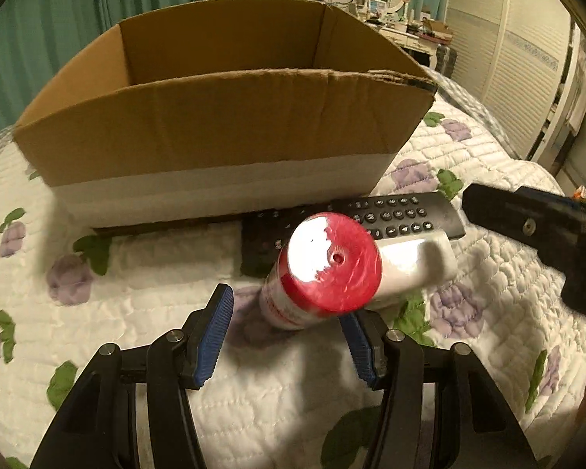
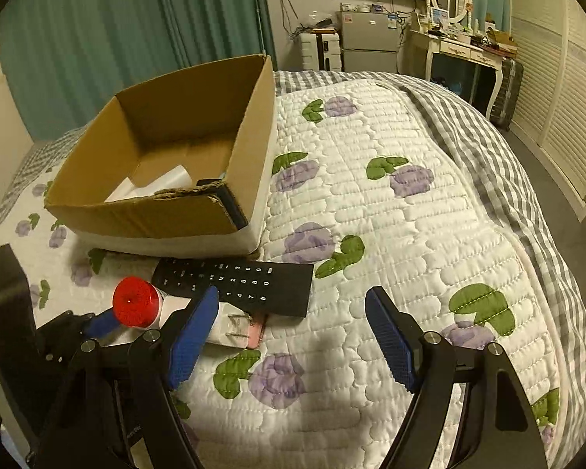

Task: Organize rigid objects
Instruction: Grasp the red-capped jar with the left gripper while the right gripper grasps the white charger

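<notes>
The left gripper (image 1: 285, 328) stands over a quilted bedspread (image 1: 144, 351) with its blue pads spread, and a red-capped bottle (image 1: 324, 269) rises between them. The bottle sits nearer the right pad (image 1: 357, 346) than the left one; whether that pad touches the bottle's white body cannot be told, since the red cap (image 1: 334, 260) overhangs the spot. The left pad stands clearly apart from it, so the jaws are not clenched on it. No earlier picture is given to compare.

Just behind the bottle lies a black remote control (image 1: 402, 215), and beside it a white tube-like pack (image 1: 418, 262), both on the bedspread in front of a cardboard box (image 1: 215, 125). The right gripper's black finger (image 1: 527, 226) enters this view from the right edge, near the remote's end.

In the right wrist view the right gripper (image 2: 293, 324) hangs released, its pads wide apart over bare quilt, with nothing between them. The remote (image 2: 254, 281) lies just far of its left pad, and the bottle (image 2: 136, 303) is further left, by the left gripper's blue pad (image 2: 101, 322).

The box (image 2: 156, 215) holds a white item and a dark flat one against its near wall, both largely hidden by that wall. The print on the bottle's label is blurred.
</notes>
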`<state>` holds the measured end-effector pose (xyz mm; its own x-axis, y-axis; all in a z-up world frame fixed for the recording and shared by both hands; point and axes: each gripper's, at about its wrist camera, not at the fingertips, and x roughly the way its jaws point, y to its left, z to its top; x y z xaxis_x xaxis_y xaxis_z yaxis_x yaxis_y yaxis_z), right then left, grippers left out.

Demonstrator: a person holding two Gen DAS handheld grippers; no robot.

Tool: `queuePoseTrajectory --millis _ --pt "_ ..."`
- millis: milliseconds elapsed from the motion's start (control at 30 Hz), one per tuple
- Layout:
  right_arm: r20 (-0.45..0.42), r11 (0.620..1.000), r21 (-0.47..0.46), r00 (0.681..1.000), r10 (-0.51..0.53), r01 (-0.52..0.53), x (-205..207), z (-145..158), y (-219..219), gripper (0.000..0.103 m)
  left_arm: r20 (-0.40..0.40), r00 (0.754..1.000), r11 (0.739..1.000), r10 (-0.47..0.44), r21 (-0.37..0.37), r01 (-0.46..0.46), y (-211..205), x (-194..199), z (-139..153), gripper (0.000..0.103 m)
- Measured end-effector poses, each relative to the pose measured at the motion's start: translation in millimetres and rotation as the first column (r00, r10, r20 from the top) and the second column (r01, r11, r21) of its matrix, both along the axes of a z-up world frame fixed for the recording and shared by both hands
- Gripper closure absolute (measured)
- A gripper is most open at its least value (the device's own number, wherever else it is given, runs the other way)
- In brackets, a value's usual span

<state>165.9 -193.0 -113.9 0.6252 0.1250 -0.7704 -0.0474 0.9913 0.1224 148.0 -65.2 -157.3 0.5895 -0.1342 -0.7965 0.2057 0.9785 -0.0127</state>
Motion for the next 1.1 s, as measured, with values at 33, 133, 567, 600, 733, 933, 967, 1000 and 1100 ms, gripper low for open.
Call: queuePoseTrajectory --millis 33,133,567,600,733,933,967,1000,1100 --pt "-0.003 1.0 -0.004 1.0 0.003 -0.003 0 -1 1 0.026 0.004 1.0 1.0 -0.018 -0.016 0.018 -1 -1 1 0.063" --pt "-0.009 1.0 -0.017 1.0 0.011 -0.011 1 -4 5 0.026 0.019 0.999 0.999 -0.036 -0.012 0.036 -1 -6 2 0.064" --pt "-0.011 0.991 -0.043 0.992 0.124 -0.124 -7 -6 36 0.026 0.046 0.994 0.995 0.1 -0.003 -0.1 57 -29 40 0.065" --pt "-0.029 0.989 -0.053 0.99 0.137 -0.139 -7 -9 42 0.026 0.047 0.993 0.994 0.111 0.002 -0.112 62 -30 41 0.065" --pt "-0.105 0.981 -0.075 0.979 0.172 -0.181 -9 -27 61 0.026 0.03 0.991 0.991 0.133 0.003 -0.133 69 -27 37 0.065" --pt "-0.186 0.97 -0.099 0.962 0.202 -0.223 -8 -49 82 0.026 0.012 0.991 0.991 0.132 -0.013 -0.132 73 -26 30 0.065" --pt "-0.196 0.969 -0.106 0.96 0.202 -0.225 -7 -52 84 0.026 0.01 0.991 0.991 0.131 -0.013 -0.131 73 -26 30 0.065" --pt "-0.207 0.968 -0.118 0.959 0.194 -0.222 -6 -55 85 0.026 0.007 0.991 0.991 0.131 -0.013 -0.131 74 -26 30 0.065" --pt "-0.22 0.971 -0.113 0.958 0.182 -0.21 -2 -60 85 0.027 0.005 0.991 0.991 0.133 -0.016 -0.133 76 -28 31 0.065"
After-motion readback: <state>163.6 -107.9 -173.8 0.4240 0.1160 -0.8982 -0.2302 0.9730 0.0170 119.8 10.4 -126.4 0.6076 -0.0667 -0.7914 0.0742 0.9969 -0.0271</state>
